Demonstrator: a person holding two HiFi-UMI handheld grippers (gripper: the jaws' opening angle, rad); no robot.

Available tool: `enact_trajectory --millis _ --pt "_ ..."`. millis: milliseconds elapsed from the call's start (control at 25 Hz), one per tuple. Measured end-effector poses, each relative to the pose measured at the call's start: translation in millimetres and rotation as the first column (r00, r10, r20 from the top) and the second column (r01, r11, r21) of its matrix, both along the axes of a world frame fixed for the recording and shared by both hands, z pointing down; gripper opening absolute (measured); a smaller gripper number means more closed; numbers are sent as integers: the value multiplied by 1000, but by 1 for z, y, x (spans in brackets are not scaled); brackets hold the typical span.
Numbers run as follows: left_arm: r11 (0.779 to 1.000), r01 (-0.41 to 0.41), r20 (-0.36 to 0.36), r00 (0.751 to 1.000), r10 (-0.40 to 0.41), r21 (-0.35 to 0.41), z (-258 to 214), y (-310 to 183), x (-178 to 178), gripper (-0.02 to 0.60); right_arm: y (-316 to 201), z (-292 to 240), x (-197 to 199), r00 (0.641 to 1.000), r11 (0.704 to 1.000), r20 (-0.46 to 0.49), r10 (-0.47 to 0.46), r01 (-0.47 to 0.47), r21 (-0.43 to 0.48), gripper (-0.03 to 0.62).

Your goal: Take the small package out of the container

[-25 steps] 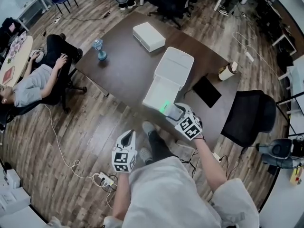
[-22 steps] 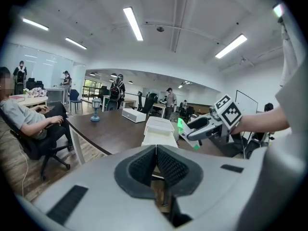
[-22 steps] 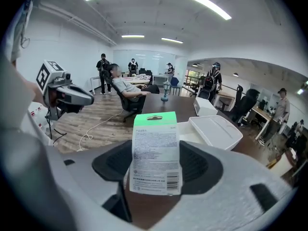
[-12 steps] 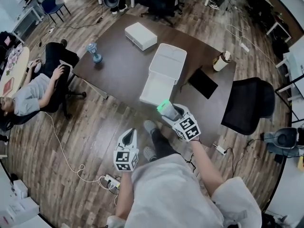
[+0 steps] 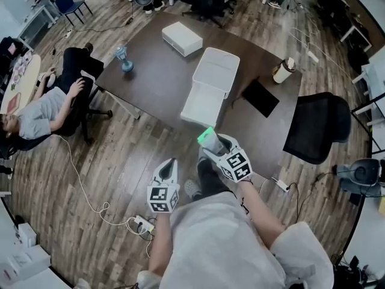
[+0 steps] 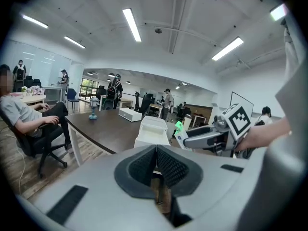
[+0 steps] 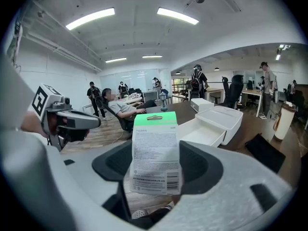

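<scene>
Bench (image 5: pixel 156 83) w/ open container (image 5: pixel 204 106) lay beyond; right tool (image 5: pixel 208 143) pinched small package (image 7: pixel 156 153) clear, prob. extracted; left tool (image 6: pixel 155 165) jaws together, empty.

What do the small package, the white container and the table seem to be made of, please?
The small package: likely printed card or plastic film, flat, with green header, hang hole and barcode. The container: probably moulded plastic, uniform matte white, rounded corners. The table: dark brown wood-look top; veneer or laminate, can't tell.
</scene>
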State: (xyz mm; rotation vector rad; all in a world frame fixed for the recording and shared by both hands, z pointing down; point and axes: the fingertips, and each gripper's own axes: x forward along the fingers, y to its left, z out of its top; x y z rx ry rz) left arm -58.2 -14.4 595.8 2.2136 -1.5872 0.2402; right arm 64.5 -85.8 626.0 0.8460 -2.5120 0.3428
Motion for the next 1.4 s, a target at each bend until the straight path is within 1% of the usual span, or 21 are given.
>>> enact_trajectory --millis 160,320,440,640,800,960,1120,1240,1400 --pt "1000 -8 -5 1000 9 12 -6 1 8 6 22 11 -6 1000 1000 12 13 -13 -20 307" --pt "1000 22 -4 1000 -22 18 -5 3 6 6 33 17 -3 996 997 37 76 -74 -30 308" --pt "999 49 -17 999 -49 15 -2 7 3 6 36 15 -1 990 992 57 126 -125 -16 308" --pt "999 41 -15 999 -41 13 -3 6 7 6 32 2 7 975 979 90 203 -205 16 308" --pt "999 49 -13 999 -49 12 -1 6 5 6 35 -7 4 966 974 133 222 -227 24 308" --pt "997 78 -12 997 -78 14 0 3 2 6 34 -10 9 958 968 155 241 -248 30 308" --pt "996 83 -19 996 -83 11 1 -3 0 6 28 -15 14 949 962 178 259 -269 36 308" --pt "997 80 -19 997 -79 14 -1 -6 -1 6 26 -21 10 945 964 212 248 -263 47 308" --pt "997 78 -16 997 -78 8 0 -9 -2 6 26 -24 3 948 967 216 233 -250 55 308"
